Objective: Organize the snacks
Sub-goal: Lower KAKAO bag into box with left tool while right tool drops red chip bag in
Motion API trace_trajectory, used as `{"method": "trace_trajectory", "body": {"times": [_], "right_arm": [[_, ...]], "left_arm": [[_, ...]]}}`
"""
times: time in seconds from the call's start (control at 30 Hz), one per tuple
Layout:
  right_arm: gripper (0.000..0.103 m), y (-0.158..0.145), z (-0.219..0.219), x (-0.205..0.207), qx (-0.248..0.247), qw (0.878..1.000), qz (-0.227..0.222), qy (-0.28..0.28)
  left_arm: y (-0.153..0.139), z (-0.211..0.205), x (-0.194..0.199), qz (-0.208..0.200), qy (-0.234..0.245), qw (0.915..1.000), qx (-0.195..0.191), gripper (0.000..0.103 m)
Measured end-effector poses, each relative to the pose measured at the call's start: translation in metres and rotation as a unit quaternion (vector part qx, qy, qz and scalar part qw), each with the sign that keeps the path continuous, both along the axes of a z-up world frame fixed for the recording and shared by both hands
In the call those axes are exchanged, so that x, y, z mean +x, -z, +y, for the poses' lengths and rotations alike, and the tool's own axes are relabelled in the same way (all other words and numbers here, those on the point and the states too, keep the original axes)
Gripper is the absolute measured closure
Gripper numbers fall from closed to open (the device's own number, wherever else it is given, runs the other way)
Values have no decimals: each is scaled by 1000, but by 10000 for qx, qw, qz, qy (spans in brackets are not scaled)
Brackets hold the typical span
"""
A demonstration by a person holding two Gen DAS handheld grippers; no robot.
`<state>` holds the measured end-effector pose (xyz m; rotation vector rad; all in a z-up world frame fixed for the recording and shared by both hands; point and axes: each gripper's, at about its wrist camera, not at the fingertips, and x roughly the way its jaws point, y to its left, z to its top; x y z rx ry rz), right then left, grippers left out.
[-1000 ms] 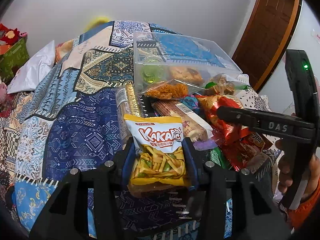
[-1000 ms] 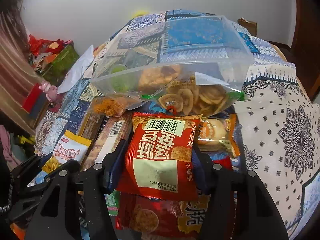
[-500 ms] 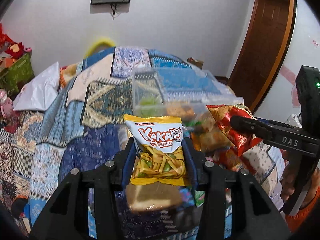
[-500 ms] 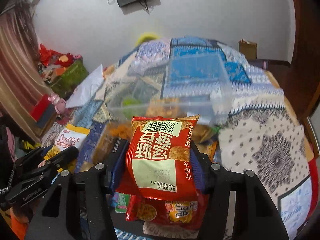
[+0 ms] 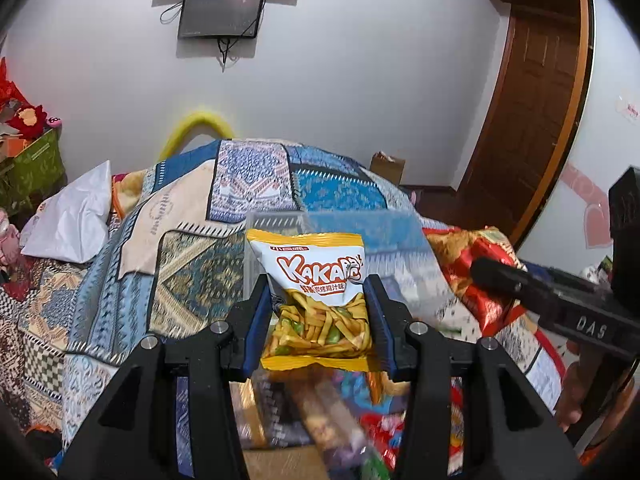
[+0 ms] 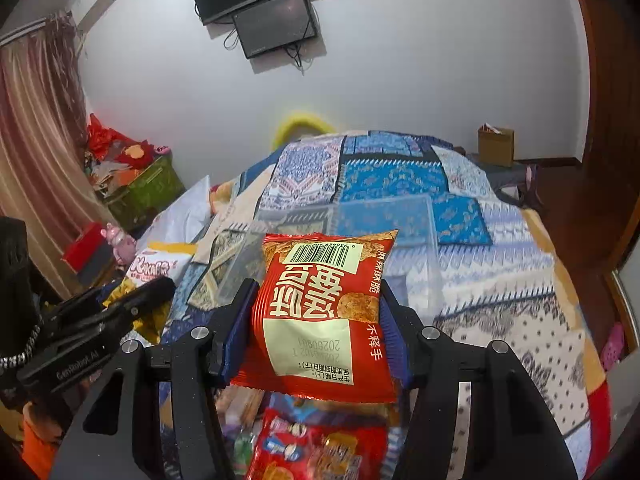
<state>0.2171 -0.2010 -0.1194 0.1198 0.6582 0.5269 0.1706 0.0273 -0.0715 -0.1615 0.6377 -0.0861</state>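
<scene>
Snack packets, one clamped in each gripper (image 5: 318, 322) (image 6: 316, 328), have risen above the pile.

Left wrist view: looks forward and slightly down along the left hand-held gripper (image 5: 320, 316), close over the bed (image 5: 192, 264).
Right wrist view: likewise, along the right hand-held gripper (image 6: 316, 320).
Shared: bed, wall screens (image 5: 222, 12), each other's hand-held gripper.
</scene>
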Motion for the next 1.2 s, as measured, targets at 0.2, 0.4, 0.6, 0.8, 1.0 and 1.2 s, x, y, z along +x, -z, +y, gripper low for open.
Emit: {"method": "trace_trajectory", "body": {"times": [0.2, 0.4, 0.6, 0.8, 1.0, 1.2], "right_arm": [[49, -2, 2, 24, -17, 10000, -80, 21], [49, 5, 8, 50, -146, 9999, -61, 24], [49, 24, 11, 71, -318, 9994, 143, 8], [49, 49, 10, 91, -487, 9976, 499, -45], [49, 66, 12, 99, -696, 9951, 689, -125], [49, 74, 19, 103, -941, 9927, 735, -191]], "left_arm": [[-2, 1, 32, 7, -28, 10000, -10, 57], [11, 0, 69, 197, 13, 9998, -64, 57], [34, -4, 102, 513, 87, 9985, -172, 57], [62, -14, 125, 884, 335, 9954, -167, 57], [85, -15, 139, 1187, 340, 9923, -79, 57], [97, -18, 145, 1407, 432, 9891, 46, 57]]}}
